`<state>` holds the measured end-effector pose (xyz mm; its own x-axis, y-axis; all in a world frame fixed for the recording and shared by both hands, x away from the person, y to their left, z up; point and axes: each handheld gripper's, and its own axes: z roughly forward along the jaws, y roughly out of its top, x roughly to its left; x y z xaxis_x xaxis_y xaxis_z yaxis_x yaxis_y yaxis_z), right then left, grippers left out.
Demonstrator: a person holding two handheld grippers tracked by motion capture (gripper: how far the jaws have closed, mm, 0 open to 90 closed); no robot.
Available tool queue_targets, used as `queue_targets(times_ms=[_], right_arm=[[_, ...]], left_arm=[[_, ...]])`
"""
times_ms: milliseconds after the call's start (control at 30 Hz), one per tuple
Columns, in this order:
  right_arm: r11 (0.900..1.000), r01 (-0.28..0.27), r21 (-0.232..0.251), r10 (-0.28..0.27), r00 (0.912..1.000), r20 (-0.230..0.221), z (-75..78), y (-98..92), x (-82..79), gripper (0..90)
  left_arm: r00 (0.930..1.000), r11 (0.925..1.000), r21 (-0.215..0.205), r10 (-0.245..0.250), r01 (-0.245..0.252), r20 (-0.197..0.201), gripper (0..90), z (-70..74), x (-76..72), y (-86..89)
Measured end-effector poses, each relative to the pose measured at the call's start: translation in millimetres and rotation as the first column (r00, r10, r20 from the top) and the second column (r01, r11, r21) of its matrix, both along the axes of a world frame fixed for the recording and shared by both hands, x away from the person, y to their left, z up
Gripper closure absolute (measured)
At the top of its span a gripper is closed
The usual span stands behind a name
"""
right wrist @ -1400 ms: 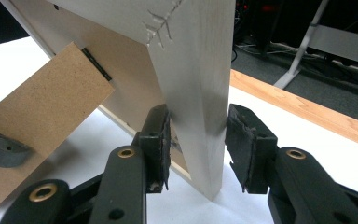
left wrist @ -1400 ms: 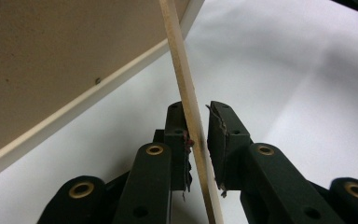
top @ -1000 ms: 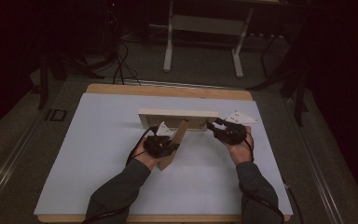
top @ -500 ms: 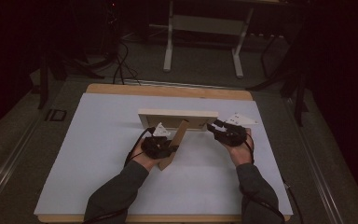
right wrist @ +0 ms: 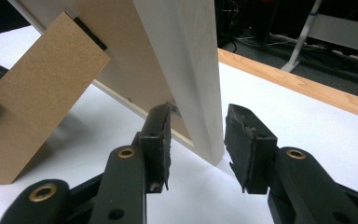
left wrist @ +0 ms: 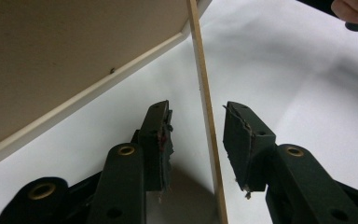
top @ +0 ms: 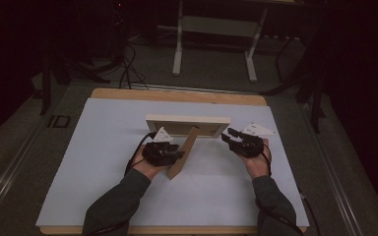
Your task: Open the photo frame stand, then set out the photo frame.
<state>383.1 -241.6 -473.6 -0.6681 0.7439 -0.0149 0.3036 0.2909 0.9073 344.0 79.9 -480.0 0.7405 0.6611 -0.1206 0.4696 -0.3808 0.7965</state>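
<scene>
Frame (top: 187, 120) & its prop leg (top: 183, 152) block mid-table; white top (top: 103, 162) open to left, right, near edge.

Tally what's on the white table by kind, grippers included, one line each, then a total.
Picture frame: 1, standing on edge
Prop leg hinged to the frame's back: 1
Grippers: 2, left gripper and right gripper
Total: 4
</scene>
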Motion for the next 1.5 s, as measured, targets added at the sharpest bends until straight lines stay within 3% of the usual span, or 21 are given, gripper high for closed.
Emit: queue_targets(times_ms=[667,1067,1500], right_arm=[[1.0,-0.003,0.01,0.004,0.9991,-0.041,-0.4,-6.3,-6.1,58.0],[1.0,-0.01,0.014,0.01,0.9998,-0.019,10.5,-8.7,-11.2,58.1],[0.999,-0.019,0.042,0.019,0.9998,-0.004,21.2,-8.7,-11.0,57.0]], left_arm=[[0.9975,0.9968,-0.046,0.067,-0.066,0.022,60.0,7.9,-6.5,22.7],[0.9942,0.993,-0.063,0.102,-0.1,0.033,61.0,11.6,-8.7,36.4],[0.9863,0.9815,-0.112,0.16,-0.155,0.039,64.4,20.7,-9.3,60.3]])
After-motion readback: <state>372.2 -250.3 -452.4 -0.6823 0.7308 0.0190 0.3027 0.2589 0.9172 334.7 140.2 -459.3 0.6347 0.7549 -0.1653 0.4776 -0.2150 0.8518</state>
